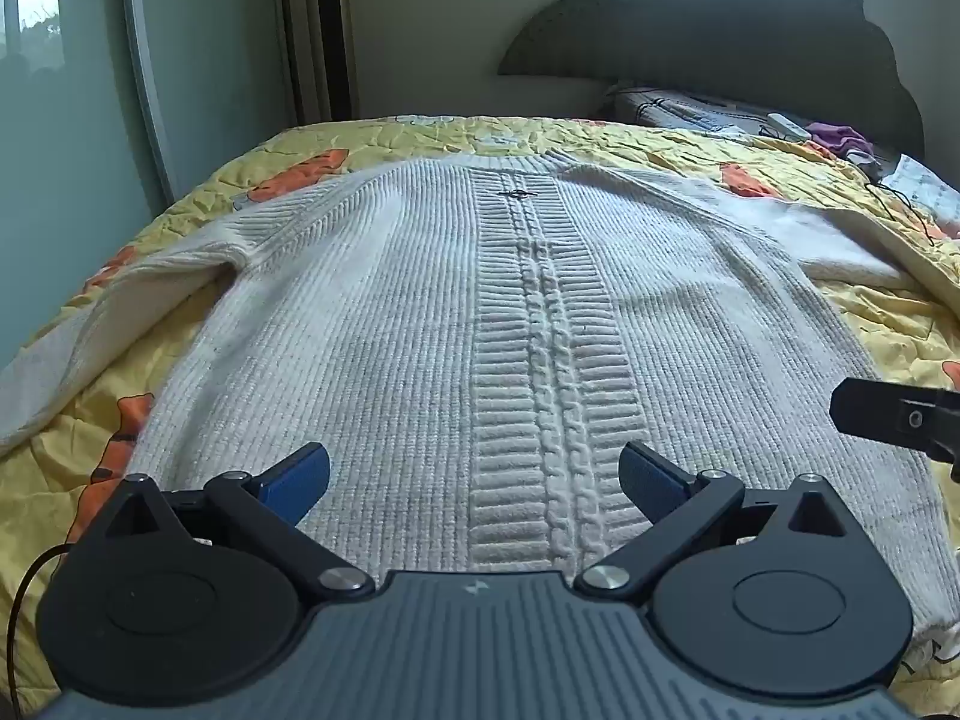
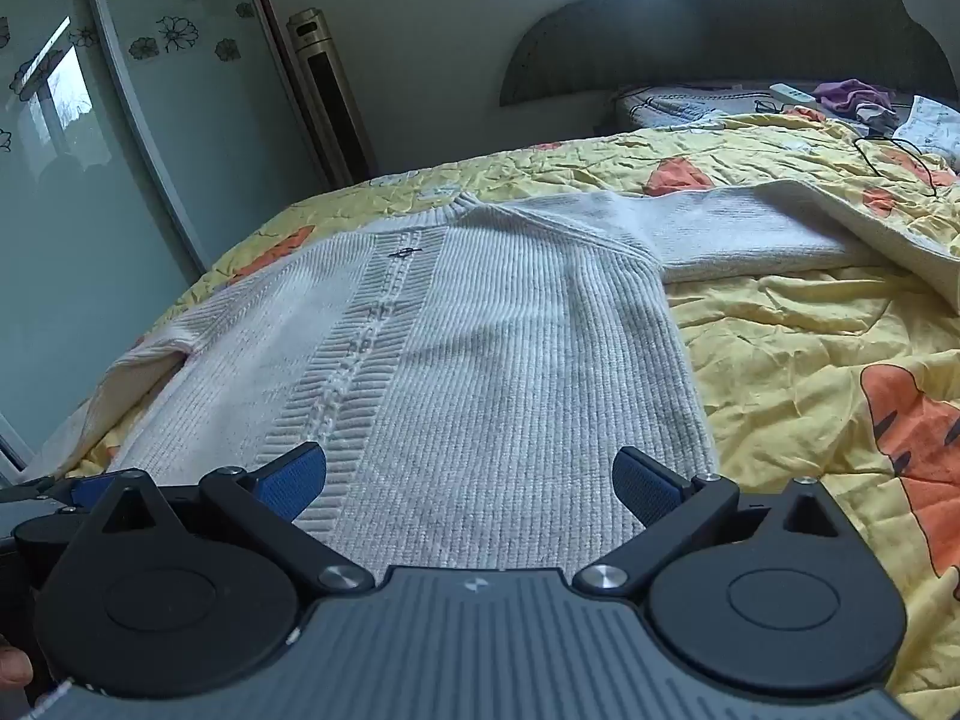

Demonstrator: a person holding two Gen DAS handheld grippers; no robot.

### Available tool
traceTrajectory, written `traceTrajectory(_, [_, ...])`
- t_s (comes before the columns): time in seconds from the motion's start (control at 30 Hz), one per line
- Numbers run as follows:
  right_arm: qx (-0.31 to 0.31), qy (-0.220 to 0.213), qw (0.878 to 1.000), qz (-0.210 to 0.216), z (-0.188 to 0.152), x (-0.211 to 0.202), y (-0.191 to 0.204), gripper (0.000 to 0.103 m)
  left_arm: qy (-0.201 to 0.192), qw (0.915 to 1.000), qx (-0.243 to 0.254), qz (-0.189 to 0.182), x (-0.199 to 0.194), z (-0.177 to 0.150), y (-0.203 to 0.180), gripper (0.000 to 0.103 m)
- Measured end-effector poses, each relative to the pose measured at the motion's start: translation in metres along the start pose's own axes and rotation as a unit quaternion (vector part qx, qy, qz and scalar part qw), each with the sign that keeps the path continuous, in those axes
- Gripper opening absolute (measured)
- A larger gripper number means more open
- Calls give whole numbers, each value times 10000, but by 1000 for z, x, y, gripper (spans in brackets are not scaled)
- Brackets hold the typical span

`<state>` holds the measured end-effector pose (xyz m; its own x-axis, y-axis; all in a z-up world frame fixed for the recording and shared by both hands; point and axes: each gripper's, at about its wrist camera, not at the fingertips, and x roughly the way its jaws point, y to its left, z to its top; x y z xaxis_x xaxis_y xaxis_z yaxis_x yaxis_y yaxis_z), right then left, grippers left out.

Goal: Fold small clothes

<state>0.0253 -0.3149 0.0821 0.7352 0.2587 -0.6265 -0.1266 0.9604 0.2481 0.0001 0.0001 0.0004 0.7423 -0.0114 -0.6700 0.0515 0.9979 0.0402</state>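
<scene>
the left gripper (image 1: 474,483) is right at the bottom edge of the white knit sweater (image 1: 420,324). its two blue pads (image 1: 297,480) are spread wide apart and hold nothing. the sweater's hem sits just in front of them, under the gap, close to the twisted rope line that runs up the middle.

the right gripper (image 2: 468,483) is next to it, a bit more to the right side of the hem. its jaws are wide apart too, and they hold nothing.

the sweater (image 2: 456,348) lies flat, front up, on the yellow quilt with orange tigers (image 2: 810,348). its long way runs straight away from both grippers, hem near and neck far. one sleeve (image 1: 120,300) goes out to the left and the other sleeve (image 2: 750,228) goes out to the right.

i think each gripper should take the sleeve on its own side first.

far back is the dark headboard (image 1: 750,30).
</scene>
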Motion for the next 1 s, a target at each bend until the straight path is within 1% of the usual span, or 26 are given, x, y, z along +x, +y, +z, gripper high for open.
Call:
traceTrajectory(0.13, [-14,-55,10000,-41,2,-6,-3,103,-45,10000,80,38,1,0,-1,103])
traceTrajectory(0.17, [-115,-54,9999,-107,-6,-4,1,103,-50,9999,110,43,1,0,-2,103])
traceTrajectory(0.27, [-28,152,9998,-91,-5,6,-1,103,-52,10000,63,49,1,-2,1,103])
traceTrajectory(0.37, [-9,192,9998,-40,-5,4,-2,103,-47,9999,73,64,1,-2,-1,103])
traceTrajectory(0.67, [-6,292,9996,26,-8,7,-1,103,15,9999,-140,96,1,2,4,103])
traceTrajectory(0.77, [-15,306,9995,31,-9,7,-1,103,37,9997,-175,172,3,1,4,103])
traceTrajectory(0.9, [-9,344,9994,35,-9,9,0,103,126,9994,-58,329,7,0,-1,103])
traceTrajectory(1.0, [-5,350,9994,41,-10,10,1,103,134,9994,-17,320,7,-1,-2,103])
